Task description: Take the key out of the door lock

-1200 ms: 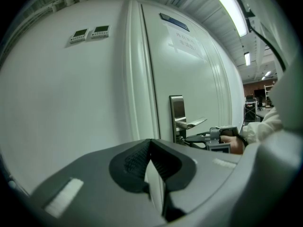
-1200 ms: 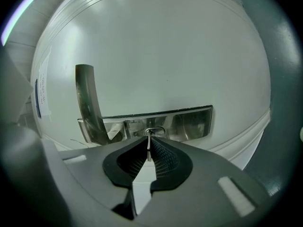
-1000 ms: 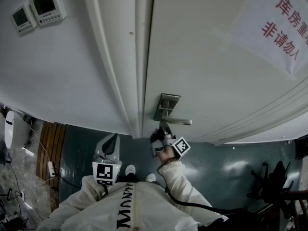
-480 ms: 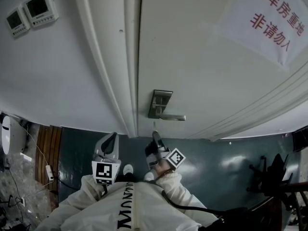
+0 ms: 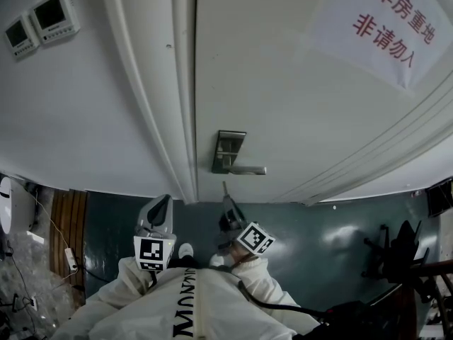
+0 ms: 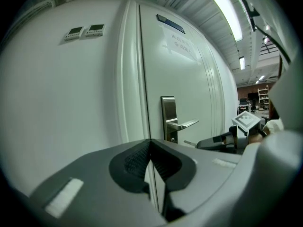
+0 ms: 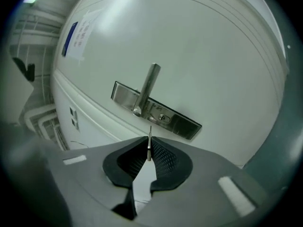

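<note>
Small stiff key (image 7: 149, 136) is pinched by its head, seemingly, between pads of right claw (image 7: 148, 148); lock (image 7: 163, 118) ahead, apart. Judged light, slippery. Left claw (image 6: 150, 149) closed, empty.

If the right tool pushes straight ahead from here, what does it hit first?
Most likely the brushed-steel lock plate on the white door, near its keyhole; the thin silver key gripped in the right tool would touch first.
</note>
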